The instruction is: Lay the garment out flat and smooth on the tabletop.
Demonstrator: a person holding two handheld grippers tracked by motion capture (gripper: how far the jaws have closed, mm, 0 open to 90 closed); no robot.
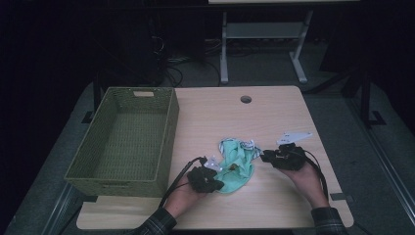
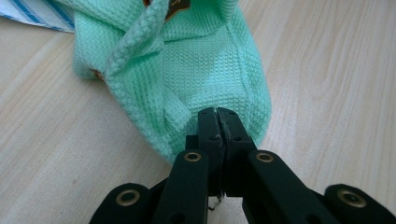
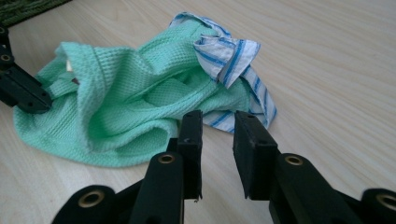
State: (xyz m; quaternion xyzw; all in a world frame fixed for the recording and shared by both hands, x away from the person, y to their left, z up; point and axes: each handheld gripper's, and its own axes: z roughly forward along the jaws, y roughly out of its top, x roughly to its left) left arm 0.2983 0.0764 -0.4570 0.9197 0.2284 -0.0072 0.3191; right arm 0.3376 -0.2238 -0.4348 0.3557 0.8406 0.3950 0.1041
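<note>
- High view: the mint waffle cloth [image 1: 236, 166] lies crumpled just right of the green basket [image 1: 166, 147], a striped cloth [image 1: 247, 144] tucked against its far side.
- Left gripper [image 2: 218, 122] is clenched on the mint cloth's near-left edge.
- Right gripper [image 3: 217, 144] is released, jaws apart, just beside the cloth's right edge.
- Basket holds nothing visible.

A mint-green waffle-weave cloth [image 3: 121, 107] is seen bundled with a white cloth striped in blue [image 3: 229, 56]. A brown tag [image 2: 175, 10] is noted on the green cloth. The woven basket [image 1: 169, 127] is olive green; the table [image 1: 274, 115] is pale wood-grain. Both grippers' jaws are black with brass-coloured rivets.
</note>
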